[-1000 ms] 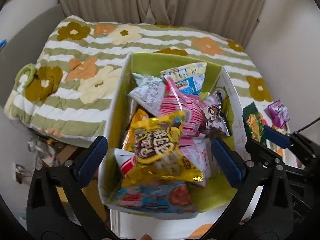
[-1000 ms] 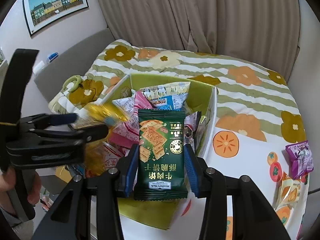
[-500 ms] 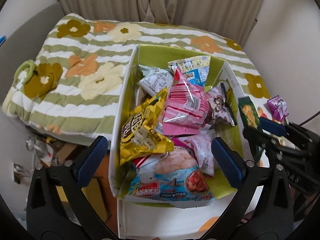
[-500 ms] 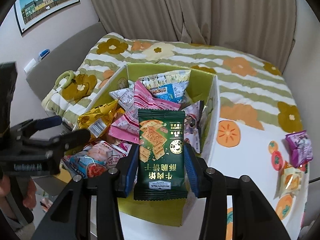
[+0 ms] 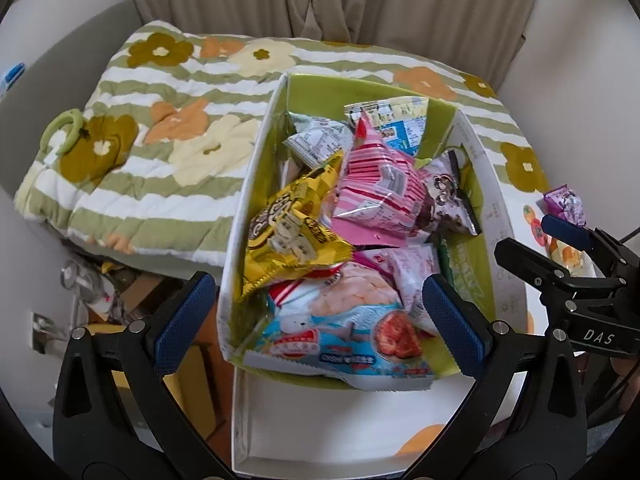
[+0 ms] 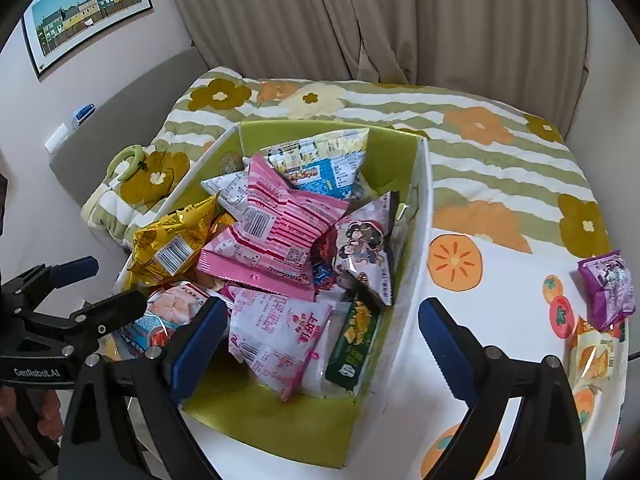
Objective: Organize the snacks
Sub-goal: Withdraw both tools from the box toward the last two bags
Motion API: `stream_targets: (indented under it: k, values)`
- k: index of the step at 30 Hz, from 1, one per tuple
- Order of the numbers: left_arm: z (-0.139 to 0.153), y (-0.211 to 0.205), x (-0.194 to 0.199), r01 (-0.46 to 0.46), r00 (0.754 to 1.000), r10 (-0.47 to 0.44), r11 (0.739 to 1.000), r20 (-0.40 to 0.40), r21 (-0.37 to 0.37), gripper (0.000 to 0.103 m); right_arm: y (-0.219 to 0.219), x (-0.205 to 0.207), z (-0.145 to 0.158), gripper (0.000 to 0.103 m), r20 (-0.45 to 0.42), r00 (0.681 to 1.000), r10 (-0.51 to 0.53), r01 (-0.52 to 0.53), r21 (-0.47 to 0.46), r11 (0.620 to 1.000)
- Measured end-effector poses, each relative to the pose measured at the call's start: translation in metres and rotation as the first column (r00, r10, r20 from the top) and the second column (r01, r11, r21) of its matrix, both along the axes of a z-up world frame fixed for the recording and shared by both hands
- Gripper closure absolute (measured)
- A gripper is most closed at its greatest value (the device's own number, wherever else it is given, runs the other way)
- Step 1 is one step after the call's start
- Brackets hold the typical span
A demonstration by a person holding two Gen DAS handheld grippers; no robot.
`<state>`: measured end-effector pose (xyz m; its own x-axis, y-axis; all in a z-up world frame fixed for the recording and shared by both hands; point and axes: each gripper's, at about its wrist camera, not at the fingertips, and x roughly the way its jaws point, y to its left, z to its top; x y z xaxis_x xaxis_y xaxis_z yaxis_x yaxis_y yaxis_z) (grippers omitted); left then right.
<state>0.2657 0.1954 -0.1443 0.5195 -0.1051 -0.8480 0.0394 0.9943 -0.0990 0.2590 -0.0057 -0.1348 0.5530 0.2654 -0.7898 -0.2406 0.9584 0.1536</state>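
With the green cracker pack (image 6: 354,344) lying in the box (image 6: 412,280), long axis toward the camera, the empty right gripper (image 6: 322,344) is opening and nearest the purple snack (image 6: 608,290) off its right; left gripper (image 5: 320,316) fingers stand apart.

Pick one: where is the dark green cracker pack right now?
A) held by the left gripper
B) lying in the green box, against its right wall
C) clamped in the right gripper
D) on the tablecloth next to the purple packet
B. The dark green cracker pack lies inside the green box, against its right wall; the right gripper is opening and has nothing between its fingers.
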Motion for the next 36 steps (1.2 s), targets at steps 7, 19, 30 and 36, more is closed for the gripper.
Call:
stream_targets:
  k: [7, 19, 30, 36]
  values:
    - [0.028, -0.015, -0.008, 0.03, 0.998, -0.03, 0.999, 0.056, -0.013, 0.001, -0.018, -0.011, 0.022, 0.008, 0.048, 0.998, -0.036, 0.034, 0.037, 0.999]
    - [0.06, -0.102, -0.002, 0.24, 0.964, -0.231, 0.969, 0.132, -0.059, 0.001, -0.087, -0.049, 0.061, 0.008, 0.117, 0.976, -0.186, 0.184, 0.022, 0.983]
    - [0.07, -0.231, 0.007, 0.435, 0.89, -0.422, 0.9, 0.17, -0.04, 0.001, -0.231, -0.056, 0.087, 0.008, 0.091, 0.95, -0.299, 0.304, -0.054, 0.951]
    - [0.048, -0.335, 0.023, 0.601, 0.79, -0.595, 0.799, 0.145, 0.004, 0.001, -0.323, -0.03, 0.09, 0.008, 0.088, 0.947, -0.309, 0.318, -0.122, 0.94]
